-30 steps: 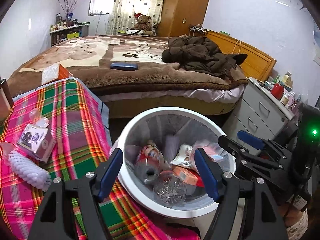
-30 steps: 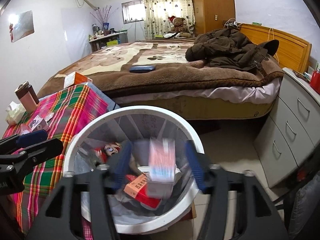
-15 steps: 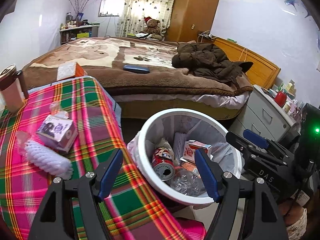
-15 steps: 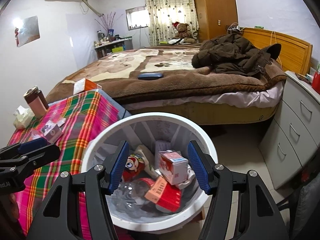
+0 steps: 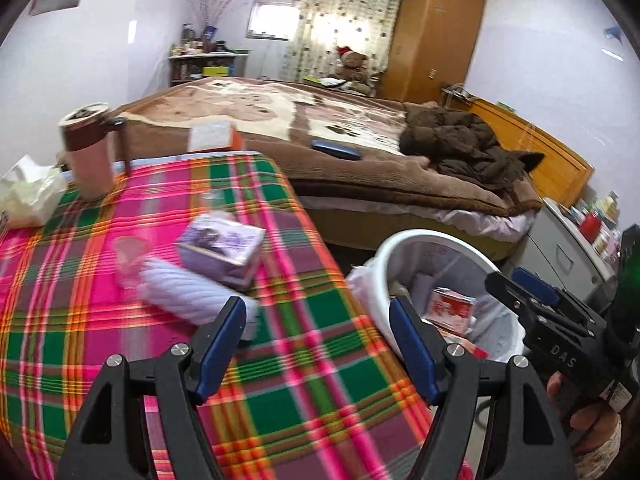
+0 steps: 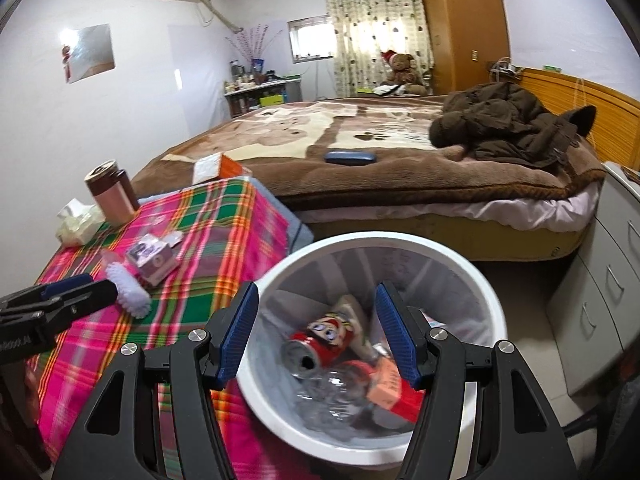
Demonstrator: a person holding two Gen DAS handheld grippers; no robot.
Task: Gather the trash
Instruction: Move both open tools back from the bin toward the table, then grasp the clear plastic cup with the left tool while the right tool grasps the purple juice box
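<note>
Beside the plaid table [image 6: 208, 248], at its 4 o'clock edge: white bin [image 6: 472, 280] holding red can [image 6: 320, 340], clear bottle [image 6: 332, 392], orange-red cartons [image 6: 392, 384]; right gripper [image 6: 316, 340] above it, left gripper [image 5: 316, 344] over tablecloth, both agape, empty.

Tissue pack [image 5: 24, 196] cut by left edge; plaid cloth [image 5: 300, 400] motion-blurred (near claw); bin [image 6: 472, 276] bottom hidden.

A home bedroom: a double bed [image 6: 360, 160] with brown blanket and wooden headboard [image 6: 580, 96], a wardrobe [image 6: 460, 20], curtained window [image 6: 376, 28], teddy bear [image 6: 402, 70], and a plaid-covered table [image 6: 208, 248] beside a waste bin [image 6: 472, 280].
</note>
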